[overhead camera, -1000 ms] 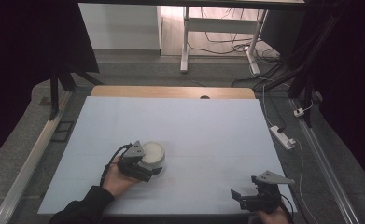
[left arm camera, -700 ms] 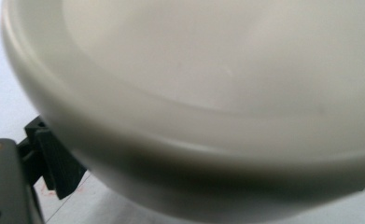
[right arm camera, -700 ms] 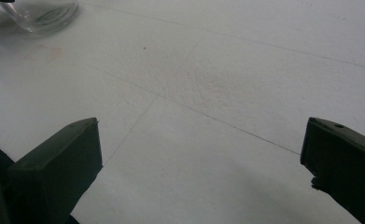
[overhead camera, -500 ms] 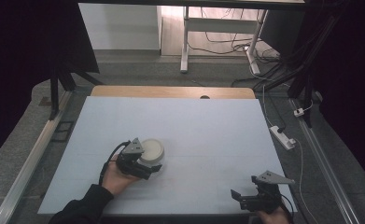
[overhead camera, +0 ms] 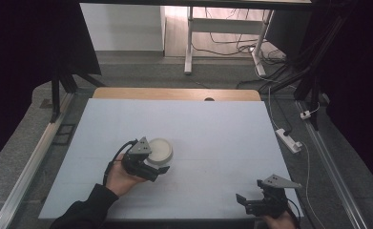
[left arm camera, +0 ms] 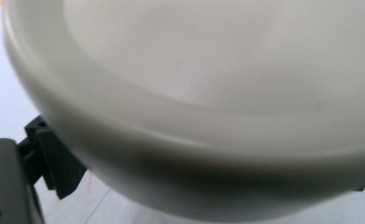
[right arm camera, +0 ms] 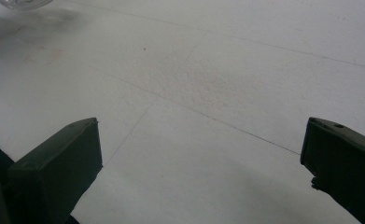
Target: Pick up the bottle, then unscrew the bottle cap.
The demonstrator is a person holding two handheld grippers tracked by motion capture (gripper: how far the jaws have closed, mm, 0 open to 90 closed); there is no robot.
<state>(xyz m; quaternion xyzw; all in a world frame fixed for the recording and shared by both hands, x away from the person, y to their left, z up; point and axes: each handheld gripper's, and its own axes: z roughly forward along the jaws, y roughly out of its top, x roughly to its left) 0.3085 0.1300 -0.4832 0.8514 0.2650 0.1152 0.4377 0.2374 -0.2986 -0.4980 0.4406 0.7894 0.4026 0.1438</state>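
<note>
At table's left — L gripper (overhead camera: 154, 168) grips white bowl (overhead camera: 159, 149).

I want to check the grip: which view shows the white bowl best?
The high view: the whole bowl sits on the table beside the left gripper. The left gripper view gives a blurred close-up of its rim; the right gripper view catches an edge.

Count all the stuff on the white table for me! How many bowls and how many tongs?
White bowl: 1
Black tongs: 2, the left tongs at the bowl, the right tongs wide open over bare table
Total: 3
</note>
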